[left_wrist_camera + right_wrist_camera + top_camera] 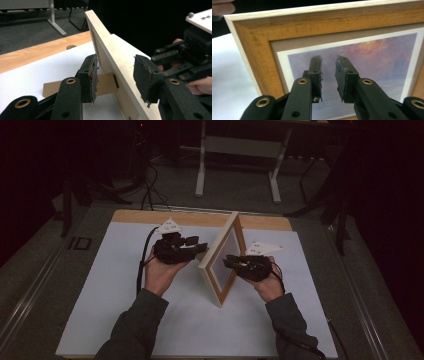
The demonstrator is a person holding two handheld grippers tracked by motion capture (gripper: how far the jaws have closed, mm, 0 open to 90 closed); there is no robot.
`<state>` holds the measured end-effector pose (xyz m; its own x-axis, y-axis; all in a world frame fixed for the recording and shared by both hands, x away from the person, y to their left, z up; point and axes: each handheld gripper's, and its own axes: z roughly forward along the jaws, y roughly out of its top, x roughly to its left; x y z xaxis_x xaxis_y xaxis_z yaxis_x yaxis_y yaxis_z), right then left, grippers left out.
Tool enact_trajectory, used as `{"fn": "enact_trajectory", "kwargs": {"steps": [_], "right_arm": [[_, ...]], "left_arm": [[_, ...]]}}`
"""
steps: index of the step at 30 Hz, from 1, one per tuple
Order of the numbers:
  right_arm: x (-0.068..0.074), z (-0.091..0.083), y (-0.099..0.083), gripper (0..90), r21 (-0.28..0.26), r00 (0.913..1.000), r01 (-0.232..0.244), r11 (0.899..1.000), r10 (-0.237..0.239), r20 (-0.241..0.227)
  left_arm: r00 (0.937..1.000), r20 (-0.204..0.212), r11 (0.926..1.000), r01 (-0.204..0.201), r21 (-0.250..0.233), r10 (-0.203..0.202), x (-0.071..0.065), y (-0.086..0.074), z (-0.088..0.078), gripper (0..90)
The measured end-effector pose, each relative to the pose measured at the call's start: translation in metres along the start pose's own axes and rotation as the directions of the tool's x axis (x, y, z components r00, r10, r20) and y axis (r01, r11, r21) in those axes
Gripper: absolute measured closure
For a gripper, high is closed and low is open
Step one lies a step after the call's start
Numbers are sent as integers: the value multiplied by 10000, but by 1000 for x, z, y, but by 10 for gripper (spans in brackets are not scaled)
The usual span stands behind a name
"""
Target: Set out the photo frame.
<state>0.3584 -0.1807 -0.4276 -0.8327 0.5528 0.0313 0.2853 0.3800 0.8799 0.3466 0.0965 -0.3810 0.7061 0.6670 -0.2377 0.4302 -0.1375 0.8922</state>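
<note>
On the left, the left gripper sits in an upturned palm and points across at the back of a wooden picture frame that stands upright near the middle of the counter, on the white sheet that covers most of it. In the left gripper view its jaws stand wide apart, one on either side of the frame's pale top edge; the frame runs through the gap between them, and neither pad presses on the wood, so this gripper grips nothing. Behind the frame a brown cardboard prop angles down to the white surface, and the frame leans back a little on it. Moving right, the frame stands edge-on to me, its glazed front turned toward the right hand, its far corner reaching close to the bare wooden strip along the counter's back. On the right, the right gripper is held level, its tips just in front of the glass. In the right gripper view the two black jaws rise side by side with a narrow, plainly empty gap between them, partly open; they point at the print of a purple and orange sky inside the frame. Whether the tips brush the glass I cannot tell; they close on nothing. The right hand wraps around its gripper's body from below, a cable trailing off past the sleeve.
</note>
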Motion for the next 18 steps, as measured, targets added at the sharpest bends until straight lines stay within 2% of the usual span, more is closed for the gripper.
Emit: {"fn": "enact_trajectory", "kwargs": {"steps": [2,3,8,18], "right_arm": [[-1,0,0,728,31,10000,-65,10000,65,27],[-2,-1,-1,714,16,9999,-117,9999,117,73],[-4,-4,-2,697,-4,9998,-122,9999,122,126],[-7,-7,-2,691,-22,9995,-224,9997,225,212]], "left_arm": [[10000,0,10000,0,0,0,0,0,0,522],[10000,-29,9999,-56,96,56,-6,-1,0,491],[9999,27,9997,-104,217,103,-12,-4,2,417],[9999,31,9987,-126,487,125,-23,-18,4,360]]}}
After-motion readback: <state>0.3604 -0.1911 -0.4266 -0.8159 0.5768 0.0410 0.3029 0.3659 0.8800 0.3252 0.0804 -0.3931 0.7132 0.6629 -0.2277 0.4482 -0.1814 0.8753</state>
